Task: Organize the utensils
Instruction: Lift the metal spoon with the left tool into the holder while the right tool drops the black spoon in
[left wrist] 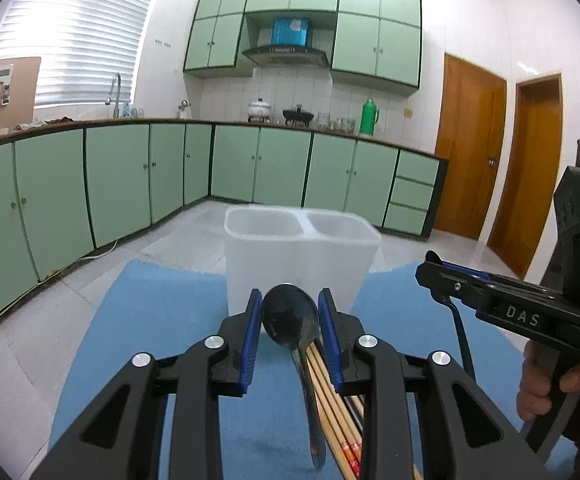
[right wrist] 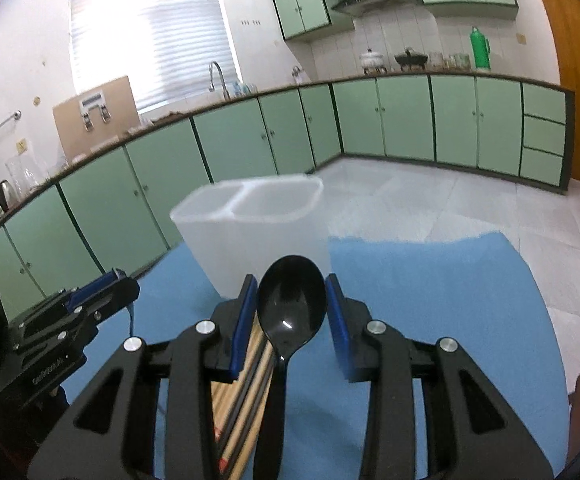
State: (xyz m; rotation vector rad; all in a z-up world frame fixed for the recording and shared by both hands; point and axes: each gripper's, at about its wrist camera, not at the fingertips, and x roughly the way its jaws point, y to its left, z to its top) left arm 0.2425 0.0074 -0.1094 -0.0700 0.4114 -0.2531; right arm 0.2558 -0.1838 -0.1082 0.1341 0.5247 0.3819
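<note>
While both grippers hang over the blue table mat (left wrist: 162, 312), each has a spoon between its blue pads. The left gripper (left wrist: 290, 314) is clamped on a shiny metal spoon (left wrist: 292, 316) by the bowl, handle trailing back over wooden chopsticks (left wrist: 330, 404) on the mat. The right gripper (right wrist: 292, 300) is clamped on a glossy black plastic spoon (right wrist: 292, 300) the same way. Just ahead stands a translucent white two-compartment utensil holder (left wrist: 294, 256) — upright on the mat, both compartments looking bare.
</note>
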